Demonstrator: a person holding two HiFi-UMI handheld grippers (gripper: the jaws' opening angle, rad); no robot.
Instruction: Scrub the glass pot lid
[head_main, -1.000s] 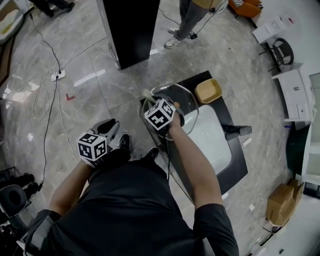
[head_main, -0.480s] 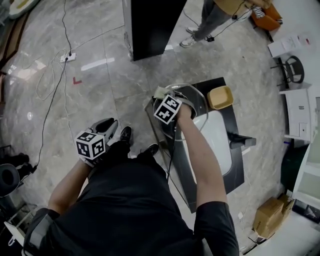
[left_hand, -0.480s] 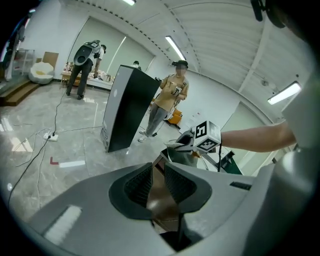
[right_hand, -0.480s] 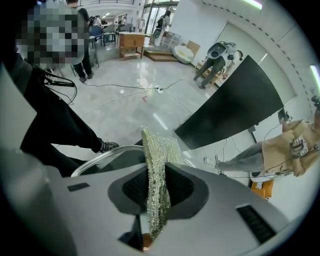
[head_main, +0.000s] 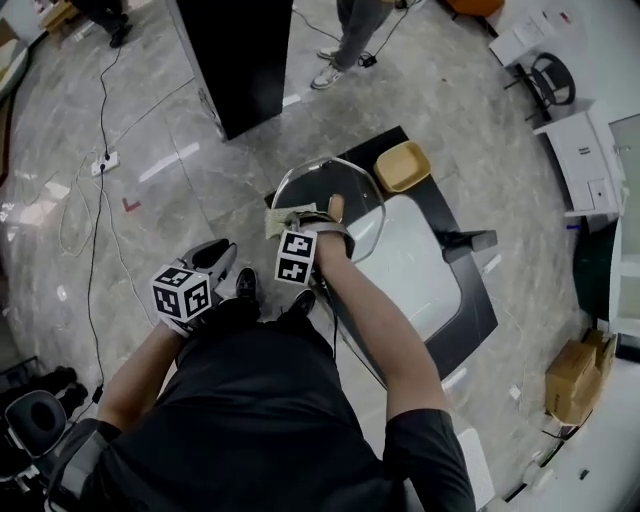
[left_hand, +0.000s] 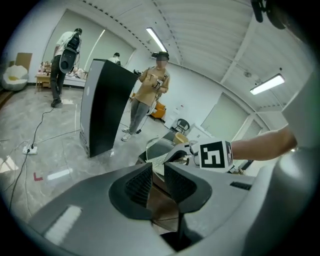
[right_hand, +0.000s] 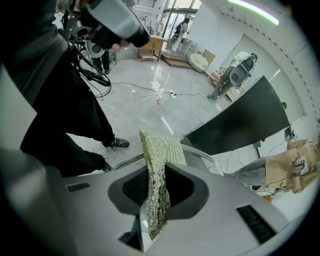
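Jaws: right gripper (right_hand: 156, 175) clamped on scrub pad (right_hand: 160, 146); left gripper (left_hand: 158, 175) closed, empty.
Glass lid (head_main: 322, 183) is judged slippery and fragile; best held by its rim.

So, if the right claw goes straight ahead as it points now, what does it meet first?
Probably the glass pot lid: the scrub pad held in the right claw looks nearly on it.
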